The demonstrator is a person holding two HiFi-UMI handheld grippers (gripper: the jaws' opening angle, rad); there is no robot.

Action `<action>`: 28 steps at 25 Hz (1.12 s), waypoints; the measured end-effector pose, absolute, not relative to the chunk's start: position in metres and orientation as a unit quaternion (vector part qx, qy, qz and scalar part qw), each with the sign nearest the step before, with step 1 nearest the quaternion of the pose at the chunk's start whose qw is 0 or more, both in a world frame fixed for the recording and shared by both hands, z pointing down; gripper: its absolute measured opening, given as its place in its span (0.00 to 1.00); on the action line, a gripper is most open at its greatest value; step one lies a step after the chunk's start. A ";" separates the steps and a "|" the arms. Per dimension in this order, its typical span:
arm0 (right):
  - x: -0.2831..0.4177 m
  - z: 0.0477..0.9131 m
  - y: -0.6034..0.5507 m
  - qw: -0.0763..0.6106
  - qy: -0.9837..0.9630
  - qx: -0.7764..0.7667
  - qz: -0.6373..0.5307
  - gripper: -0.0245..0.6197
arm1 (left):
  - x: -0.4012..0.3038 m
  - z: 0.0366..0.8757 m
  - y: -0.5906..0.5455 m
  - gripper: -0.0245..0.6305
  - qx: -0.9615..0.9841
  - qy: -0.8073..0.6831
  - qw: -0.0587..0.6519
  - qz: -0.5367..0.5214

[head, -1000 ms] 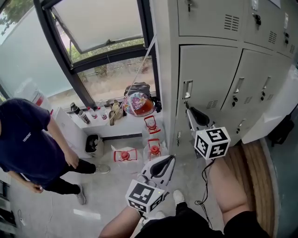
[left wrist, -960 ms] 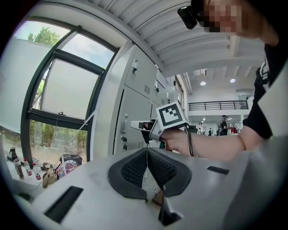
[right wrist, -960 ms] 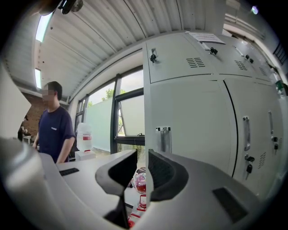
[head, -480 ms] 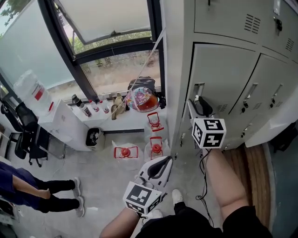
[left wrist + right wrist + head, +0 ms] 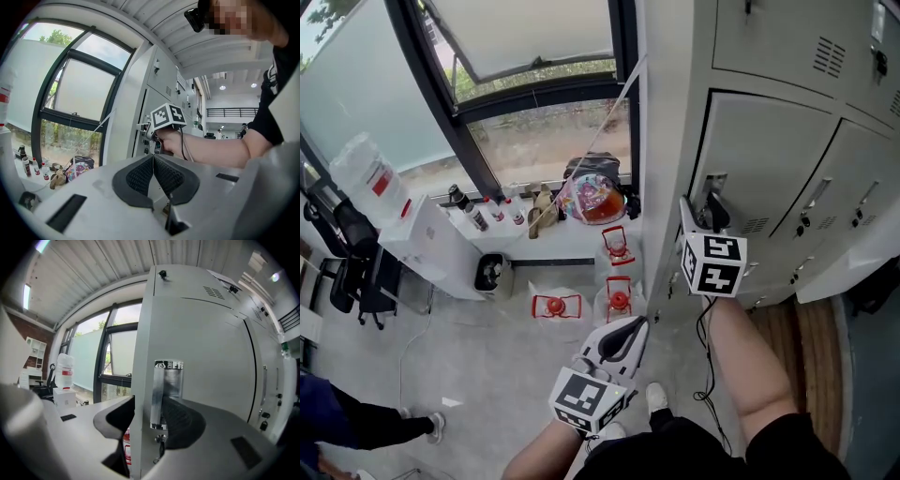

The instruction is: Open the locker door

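The right gripper [image 5: 154, 420], whose jaws have just been opening and now gape without pinching, straddles the handle [image 5: 168, 385] on the locker door [image 5: 211, 357], so pulling now could slip off, while the left gripper [image 5: 153, 159] stays out of it, clenched empty, well off to its left

A colourful bag [image 5: 593, 199] rests on the windowsill [image 5: 558, 247] beside small bottles [image 5: 475, 217].

Head view looks steeply down; both gripper views face the same lockers [image 5: 769, 159].
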State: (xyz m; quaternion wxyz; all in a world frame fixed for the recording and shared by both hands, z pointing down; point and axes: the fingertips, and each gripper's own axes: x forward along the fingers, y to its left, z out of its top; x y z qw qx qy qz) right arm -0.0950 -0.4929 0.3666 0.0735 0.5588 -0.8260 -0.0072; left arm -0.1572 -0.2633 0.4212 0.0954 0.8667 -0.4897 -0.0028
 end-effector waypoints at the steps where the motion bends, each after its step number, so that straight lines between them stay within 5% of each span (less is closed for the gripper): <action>1: -0.095 0.367 -0.494 0.075 -0.822 0.564 -0.007 0.41 | -0.159 0.421 -0.263 0.06 0.866 -0.491 0.096 -0.004; 6: -0.090 0.367 -0.498 0.086 -0.802 0.591 -0.020 0.33 | -0.163 0.420 -0.264 0.06 0.864 -0.494 0.097 -0.007; 28: -0.081 0.368 -0.473 0.071 -0.826 0.559 0.024 0.29 | -0.163 0.417 -0.233 0.06 0.865 -0.492 0.098 -0.004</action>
